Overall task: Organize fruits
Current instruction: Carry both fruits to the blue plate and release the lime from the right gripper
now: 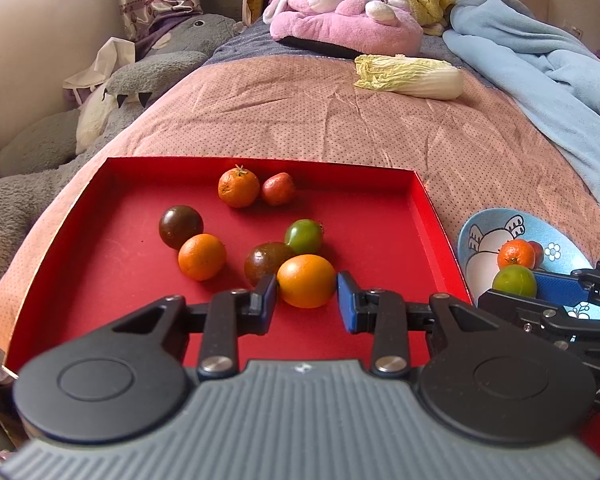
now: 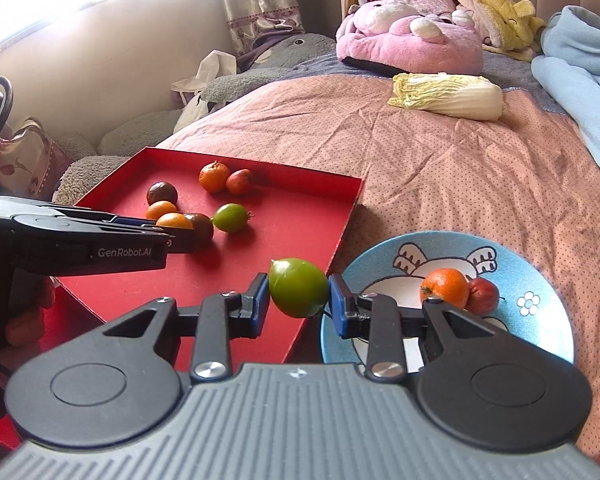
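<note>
My right gripper (image 2: 299, 293) is clamped on 1 green fruit (image 2: 298, 293), pads pressing its 2 sides at the widest girth. The fruit hangs above the edge of the red tray (image 2: 300, 216), just beside the blue plate (image 2: 540, 276). My left gripper (image 1: 307, 287) is closed on 1 orange fruit (image 1: 306, 286) low over the tray floor; I cannot tell whether it is lifted clear.

Handling, as I judge it: both fruits are small, light and round, with smooth, taut skin. That makes them slippery and prone to rolling or squirting out if squeezed off-centre. They look firm but bruisable, so a moderate grip across the middle is the right hold.

Surroundings: the tray holds 6 more loose fruits, among them a dark fruit (image 1: 266, 262) touching the orange fruit in my left pads and a second green fruit (image 1: 304, 236) just behind. The plate already carries a mandarin (image 2: 446, 287) and a small red fruit (image 2: 482, 295), touching each other.

Obstructions: the tray wall lies between tray and plate. The 2 grippers work close together. The soft, uneven quilt (image 2: 440, 160) may tilt the plate. A cabbage (image 2: 448, 96) lies well apart.
</note>
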### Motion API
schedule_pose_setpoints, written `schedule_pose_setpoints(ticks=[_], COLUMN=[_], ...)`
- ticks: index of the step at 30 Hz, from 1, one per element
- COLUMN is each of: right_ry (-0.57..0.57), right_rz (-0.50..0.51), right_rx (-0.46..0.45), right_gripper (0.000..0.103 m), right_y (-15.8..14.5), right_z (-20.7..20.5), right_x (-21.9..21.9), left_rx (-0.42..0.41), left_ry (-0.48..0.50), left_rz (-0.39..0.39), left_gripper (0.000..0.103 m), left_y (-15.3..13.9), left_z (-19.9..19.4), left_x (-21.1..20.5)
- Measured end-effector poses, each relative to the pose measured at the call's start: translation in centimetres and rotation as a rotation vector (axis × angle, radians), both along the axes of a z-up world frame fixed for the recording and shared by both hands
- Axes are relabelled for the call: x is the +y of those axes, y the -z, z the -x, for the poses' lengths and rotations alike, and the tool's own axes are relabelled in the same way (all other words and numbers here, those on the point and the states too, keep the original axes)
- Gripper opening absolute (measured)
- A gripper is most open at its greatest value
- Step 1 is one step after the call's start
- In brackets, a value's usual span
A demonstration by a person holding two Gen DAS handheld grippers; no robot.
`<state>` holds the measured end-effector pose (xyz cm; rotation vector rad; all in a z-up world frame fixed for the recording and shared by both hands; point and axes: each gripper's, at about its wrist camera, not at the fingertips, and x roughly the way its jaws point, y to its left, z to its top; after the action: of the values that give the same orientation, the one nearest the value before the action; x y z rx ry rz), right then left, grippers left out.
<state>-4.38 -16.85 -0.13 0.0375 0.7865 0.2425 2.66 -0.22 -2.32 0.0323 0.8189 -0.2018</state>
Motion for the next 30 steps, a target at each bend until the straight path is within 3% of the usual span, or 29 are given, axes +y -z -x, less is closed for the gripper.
schedule_pose_setpoints(ticks=[30], right_ry=[0.212], right_rz=[0.024], right_rx=[0.053], right_gripper=[0.037], right_y=[2.3], right_z=[2.7], right_x=[-7.9], left_rx=[-0.012], left_ry=[0.178], left_rz=[-0.009], left_gripper=[0.036], left_y=[-0.6], left_z=[1.5], left_x=[-7.7])
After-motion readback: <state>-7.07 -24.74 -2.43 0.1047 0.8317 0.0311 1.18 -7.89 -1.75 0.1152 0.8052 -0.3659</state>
